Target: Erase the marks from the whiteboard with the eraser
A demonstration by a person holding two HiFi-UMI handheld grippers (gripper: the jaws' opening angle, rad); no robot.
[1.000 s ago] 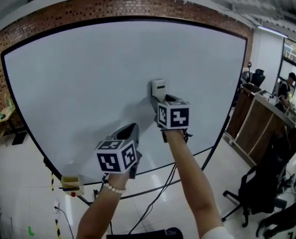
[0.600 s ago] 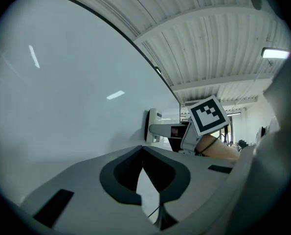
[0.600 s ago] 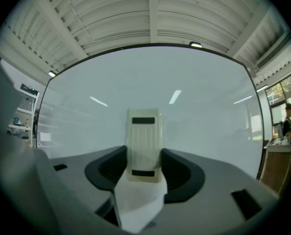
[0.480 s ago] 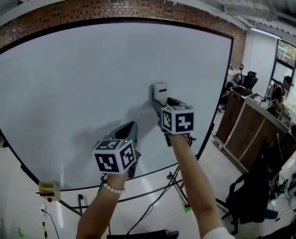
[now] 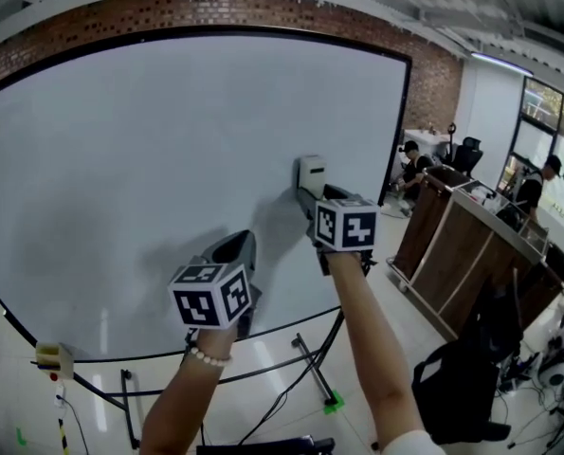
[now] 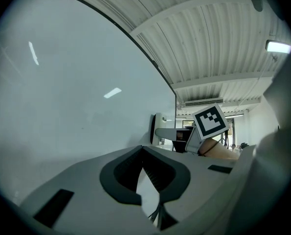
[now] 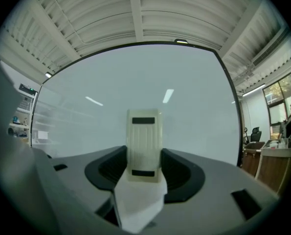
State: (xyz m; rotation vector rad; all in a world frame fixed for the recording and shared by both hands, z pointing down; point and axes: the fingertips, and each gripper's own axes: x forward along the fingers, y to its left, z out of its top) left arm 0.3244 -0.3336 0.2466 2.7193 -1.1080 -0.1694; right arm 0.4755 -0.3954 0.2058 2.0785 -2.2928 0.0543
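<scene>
A large whiteboard (image 5: pixel 149 159) on a wheeled stand fills the head view; its surface looks plain, with no marks that I can make out. My right gripper (image 5: pixel 312 197) is shut on a cream eraser (image 5: pixel 311 174), which stands upright and rests against the board right of its middle. In the right gripper view the eraser (image 7: pixel 144 143) sits between the dark pads, the whiteboard (image 7: pixel 194 111) behind it. My left gripper (image 5: pixel 236 249) hangs lower and to the left, close to the board, shut and holding nothing. The left gripper view shows the eraser (image 6: pixel 158 129) and the right gripper's marker cube (image 6: pixel 210 121).
A brick wall (image 5: pixel 215 8) runs above the board. A wooden counter (image 5: pixel 471 245) with people behind it stands at the right, with a dark office chair (image 5: pixel 462 387) in front. The stand's legs (image 5: pixel 310 368) reach over the glossy floor. A small yellow box (image 5: pixel 52 356) hangs at the board's lower left.
The view has swung to the right, so the board's right edge sits further left in frame. The right gripper and eraser stay on the board at nearly the same spot.
</scene>
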